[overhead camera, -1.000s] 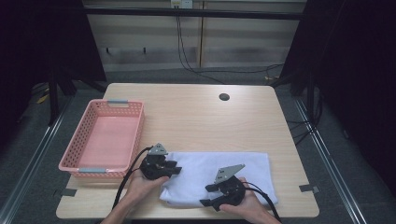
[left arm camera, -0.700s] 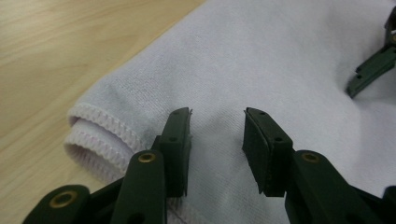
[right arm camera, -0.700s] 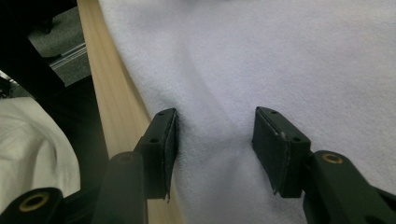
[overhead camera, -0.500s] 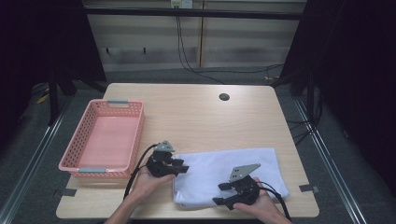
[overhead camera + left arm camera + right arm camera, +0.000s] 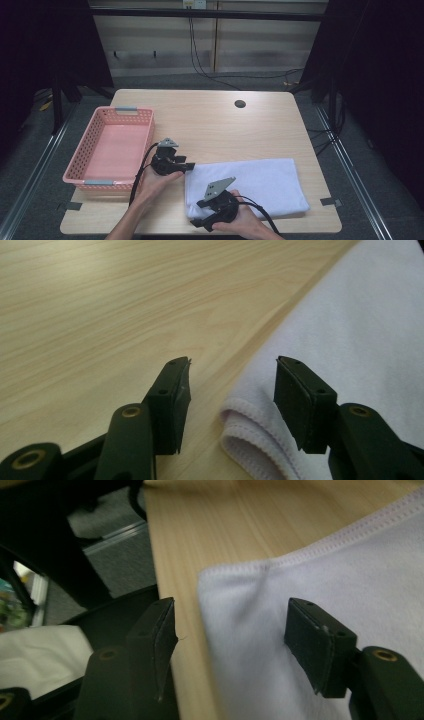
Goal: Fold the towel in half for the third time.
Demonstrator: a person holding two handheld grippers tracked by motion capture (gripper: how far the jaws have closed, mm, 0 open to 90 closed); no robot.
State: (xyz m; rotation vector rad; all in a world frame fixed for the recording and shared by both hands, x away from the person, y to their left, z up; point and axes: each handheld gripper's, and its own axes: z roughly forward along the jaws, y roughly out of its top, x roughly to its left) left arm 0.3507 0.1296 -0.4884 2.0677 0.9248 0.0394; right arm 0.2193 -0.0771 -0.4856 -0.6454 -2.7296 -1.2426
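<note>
The left gripper [image 5: 232, 385] stands with its 2 black jaws parted around the folded, stitched corner of a white cloth [image 5: 350, 325], the hemmed layers lying between the pads without being pinched. The right gripper [image 5: 230, 635] also has its jaws spread, astride the cloth's near left corner at the table's front edge. From above, the soft, matte cloth [image 5: 265, 182] lies as a flat folded rectangle on the front right part of the pale wood-grain table [image 5: 210, 125], with the left gripper [image 5: 189, 166] at its far left corner and the right gripper [image 5: 196, 220] at its near left corner. A pink plastic basket [image 5: 127, 116] with perforated walls sits left of the cloth, just beside the left gripper. A small round dark hole [image 5: 240, 104] marks the tabletop well beyond the cloth.
</note>
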